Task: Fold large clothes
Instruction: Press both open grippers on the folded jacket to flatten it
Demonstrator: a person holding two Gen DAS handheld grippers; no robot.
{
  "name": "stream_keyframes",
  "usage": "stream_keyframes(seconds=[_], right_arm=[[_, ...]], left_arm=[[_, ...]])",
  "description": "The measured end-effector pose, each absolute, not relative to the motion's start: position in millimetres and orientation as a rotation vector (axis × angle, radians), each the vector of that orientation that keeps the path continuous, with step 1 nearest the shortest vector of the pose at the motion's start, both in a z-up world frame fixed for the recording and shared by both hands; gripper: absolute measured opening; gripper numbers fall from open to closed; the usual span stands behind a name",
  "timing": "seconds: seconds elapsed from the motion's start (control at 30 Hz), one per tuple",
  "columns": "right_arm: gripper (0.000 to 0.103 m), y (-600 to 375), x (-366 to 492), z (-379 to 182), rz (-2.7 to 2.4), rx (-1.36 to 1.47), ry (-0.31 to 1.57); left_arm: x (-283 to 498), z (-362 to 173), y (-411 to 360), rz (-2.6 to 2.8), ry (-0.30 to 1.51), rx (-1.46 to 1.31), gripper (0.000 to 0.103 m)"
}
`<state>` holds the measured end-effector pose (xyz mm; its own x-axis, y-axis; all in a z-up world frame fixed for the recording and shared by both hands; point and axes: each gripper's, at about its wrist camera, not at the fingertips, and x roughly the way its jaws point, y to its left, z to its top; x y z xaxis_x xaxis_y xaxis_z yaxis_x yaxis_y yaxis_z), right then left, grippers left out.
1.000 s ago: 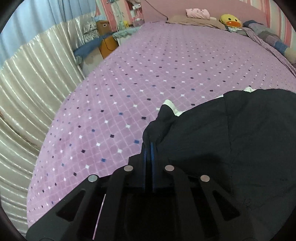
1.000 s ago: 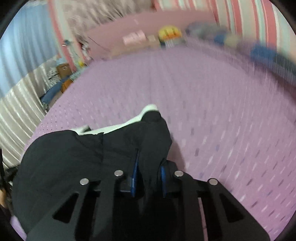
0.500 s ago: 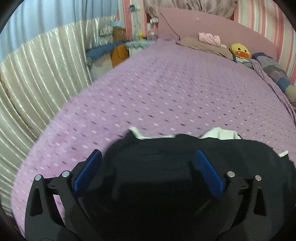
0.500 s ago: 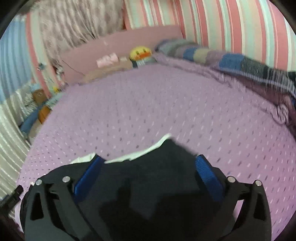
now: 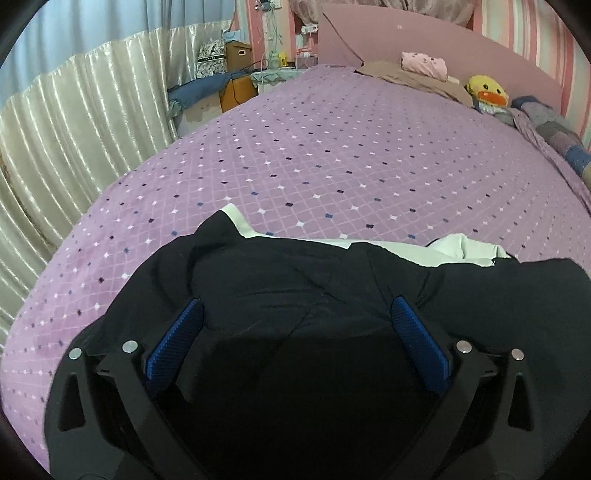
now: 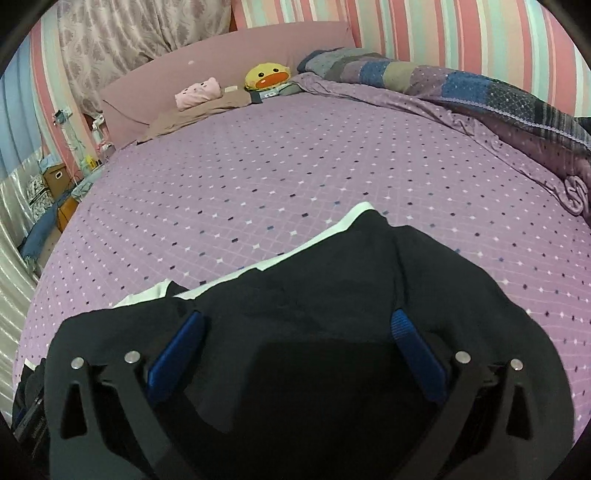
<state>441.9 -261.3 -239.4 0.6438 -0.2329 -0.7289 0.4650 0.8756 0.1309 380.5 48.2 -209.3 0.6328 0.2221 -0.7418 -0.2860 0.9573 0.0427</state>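
Observation:
A black garment (image 5: 314,280) with a white inner layer (image 5: 454,253) showing along its far edge lies folded on the purple dotted bedspread (image 5: 332,166). My left gripper (image 5: 297,306) is open above it, blue pads (image 5: 175,338) spread wide, holding nothing. In the right wrist view the same garment (image 6: 332,284) lies below my right gripper (image 6: 295,319), which is also open and empty, with a white strip (image 6: 317,238) at the far edge.
The headboard (image 5: 406,33) end holds a pink pillow (image 5: 424,64), a brown cloth and a yellow duck toy (image 6: 267,75). A patchwork quilt (image 6: 461,85) lies along the bed's right side. Cream curtains (image 5: 74,122) and boxes (image 5: 236,53) stand to the left.
Both grippers were shut on corners of the black garment a second ago. They have let go, opened wide and drawn back above it. The garment now lies on the bed.

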Motion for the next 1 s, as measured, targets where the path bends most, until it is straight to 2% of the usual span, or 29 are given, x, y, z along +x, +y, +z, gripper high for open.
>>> stream_keyframes(seconds=[0.5, 1.0], right_arm=[[0.102, -247.8, 454.8, -262.3, -0.380, 0.209, 0.696], [0.102, -247.3, 463.4, -275.8, -0.385, 0.202, 0.712]], left_arm=[[367.8, -230.1, 48.3, 0.284, 0.671, -0.119, 0.100], [389.3, -242.5, 41.5, 0.316, 0.685, -0.092, 0.100]])
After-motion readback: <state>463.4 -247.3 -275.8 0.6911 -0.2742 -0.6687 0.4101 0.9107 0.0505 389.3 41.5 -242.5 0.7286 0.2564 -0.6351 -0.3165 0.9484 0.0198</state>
